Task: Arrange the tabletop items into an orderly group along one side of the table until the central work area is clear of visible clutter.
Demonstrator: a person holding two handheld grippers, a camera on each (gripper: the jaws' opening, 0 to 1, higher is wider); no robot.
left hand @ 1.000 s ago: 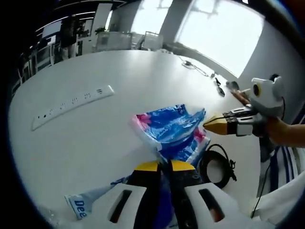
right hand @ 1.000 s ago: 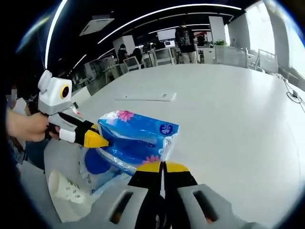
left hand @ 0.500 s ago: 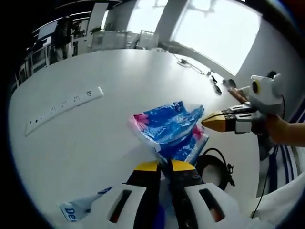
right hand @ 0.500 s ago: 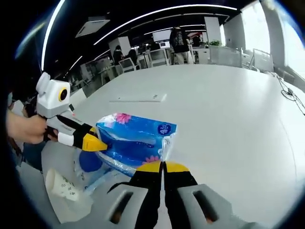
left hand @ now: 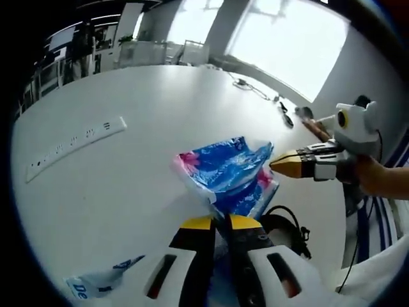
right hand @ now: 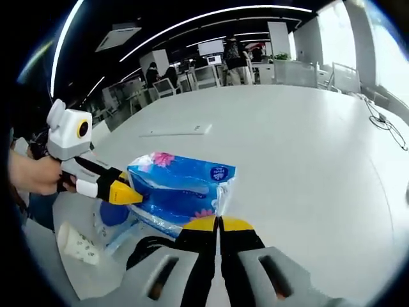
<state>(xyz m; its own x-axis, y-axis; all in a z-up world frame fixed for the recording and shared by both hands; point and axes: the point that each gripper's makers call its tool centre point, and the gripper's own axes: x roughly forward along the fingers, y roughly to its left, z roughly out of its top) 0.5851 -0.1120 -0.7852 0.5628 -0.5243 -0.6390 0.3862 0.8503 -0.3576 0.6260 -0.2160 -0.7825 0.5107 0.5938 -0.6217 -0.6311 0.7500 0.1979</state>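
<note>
Both claws, left and right, we hold clamped on the blue tissue pack above the tabletop.

Claws pinch tissue pack (blue).

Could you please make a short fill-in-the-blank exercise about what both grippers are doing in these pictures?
1. Both grippers hold a ____ tissue pack.
2. The left gripper has ____ jaw tips.
3. A ____ power strip lies on the table.
4. A paper ____ lies on its side.

Missing words: blue; yellow; white; cup
</note>
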